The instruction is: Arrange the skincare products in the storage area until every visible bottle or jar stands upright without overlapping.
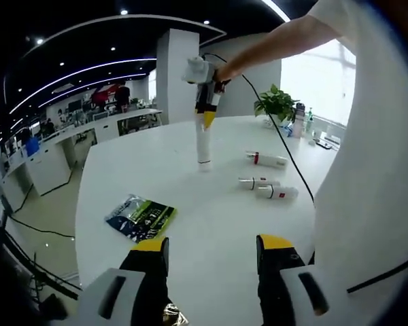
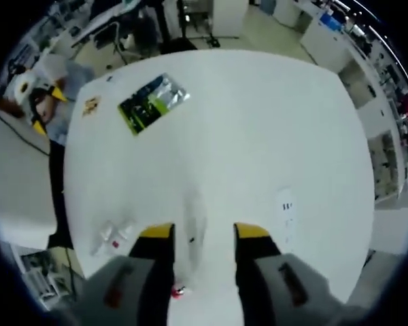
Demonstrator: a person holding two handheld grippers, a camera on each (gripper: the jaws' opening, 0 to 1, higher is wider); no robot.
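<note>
Left gripper (image 1: 212,252) jaws apart, empty; right gripper (image 1: 205,117) jaws clamped on upright tube (image 1: 203,144).

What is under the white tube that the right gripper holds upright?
Under the white tube is only bare white table; its cap end meets the surface. The right gripper covers the tube's top end, so that part cannot be seen.

So our left gripper (image 1: 212,252) sits low over the tabletop (image 1: 211,204) with its yellow-tipped fingers (image 1: 151,246) spread wide apart, nothing between them. Our right arm (image 1: 279,41) reaches out across the top of the left gripper view, and the right gripper (image 1: 205,112) points straight down with its fingers closed around the top of an upright white tube (image 1: 203,144). In the right gripper view its fingers (image 2: 156,234) aim down at the tabletop, tube between them.
</note>
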